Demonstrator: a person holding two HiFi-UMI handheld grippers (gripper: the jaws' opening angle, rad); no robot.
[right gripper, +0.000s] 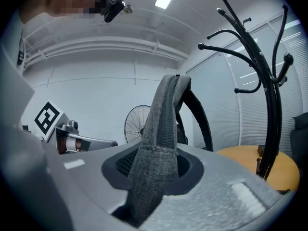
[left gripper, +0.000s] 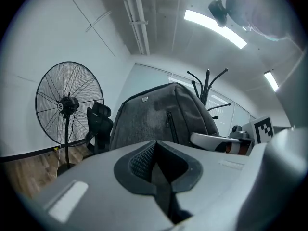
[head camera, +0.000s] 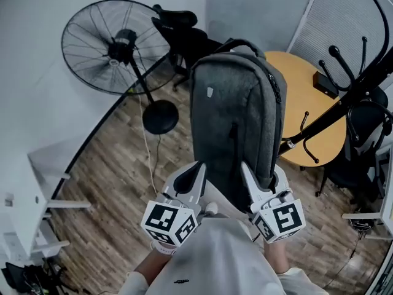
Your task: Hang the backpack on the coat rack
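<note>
Aloft between my two tools, the grey backpack (head camera: 236,115) stands upright over the wood-plank floor (head camera: 110,183), carry handle uppermost. My left hand-held gripper (head camera: 198,171) meets the bag at its lower left edge. Seen along its own jaws, they stand narrow, pinched on a thin dark strip of the bag. My right hand-held gripper (head camera: 249,174) is at the lower right edge, its jaws partly closed and clamped on a thick fold of grey fabric. The fold rises straight out from between the pads, with a black shoulder strap (right gripper: 199,114) arching behind it. The marker cubes (head camera: 169,223) on both tools face up at me, side by side, just above my pale shirt (head camera: 215,257).

The black coat rack (head camera: 362,85) stands to the right of the bag, its curved hooks spreading from the pole. The bag hangs on none of them and, in the right gripper view, is apart from the pole. Behind the rack sits a round wooden surface (head camera: 307,103) with a small dark box (head camera: 323,83) on it. To the left, a large pedestal fan (head camera: 116,45) stands against the white wall. A black office chair (head camera: 184,35) is beyond the bag, between fan and surface.
</note>
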